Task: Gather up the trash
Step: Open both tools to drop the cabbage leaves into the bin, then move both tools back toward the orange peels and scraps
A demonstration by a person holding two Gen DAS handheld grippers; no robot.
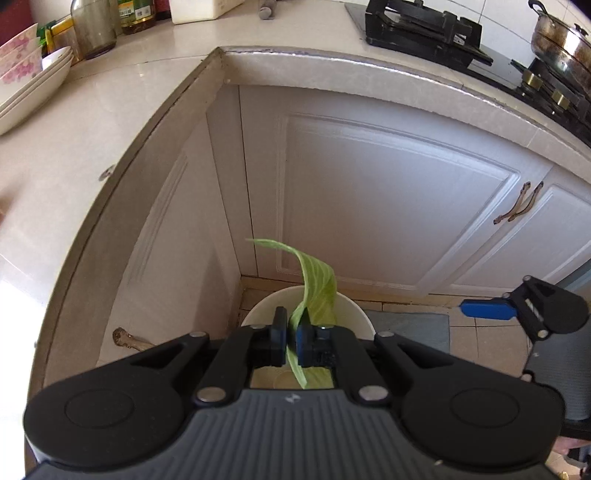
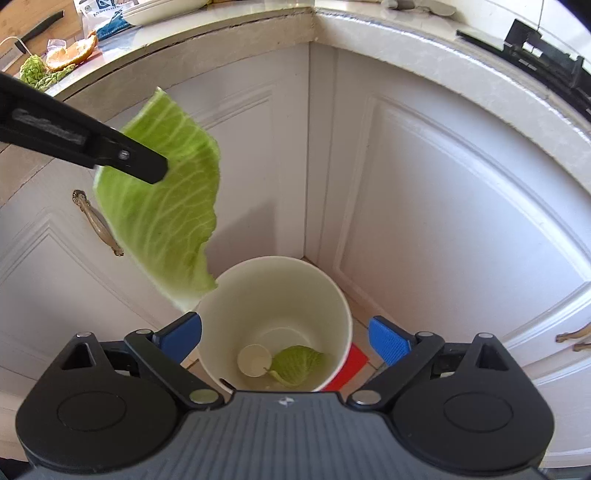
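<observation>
My left gripper [image 1: 291, 332] is shut on a green cabbage leaf [image 1: 317, 291] and holds it above the white trash bin [image 1: 356, 314] on the floor in the cabinet corner. In the right wrist view the same leaf [image 2: 162, 206] hangs from the left gripper's finger [image 2: 140, 162], up and left of the bin [image 2: 229, 295]. Inside the bin lie a smaller cabbage leaf [image 2: 297, 365] and a white round lid [image 2: 254, 360]. My right gripper [image 2: 284, 336] is open and empty, its blue pads either side of the bin's rim; it also shows in the left wrist view [image 1: 517, 310].
Orange peel [image 2: 70, 55], a cabbage scrap [image 2: 37, 72] and a knife [image 2: 40, 26] lie on the counter at upper left. Stacked bowls [image 1: 29, 81], bottles [image 1: 96, 26], a gas stove [image 1: 424, 29] and a pot [image 1: 561, 48] are on the counter. White cabinet doors [image 1: 388, 199] surround the bin.
</observation>
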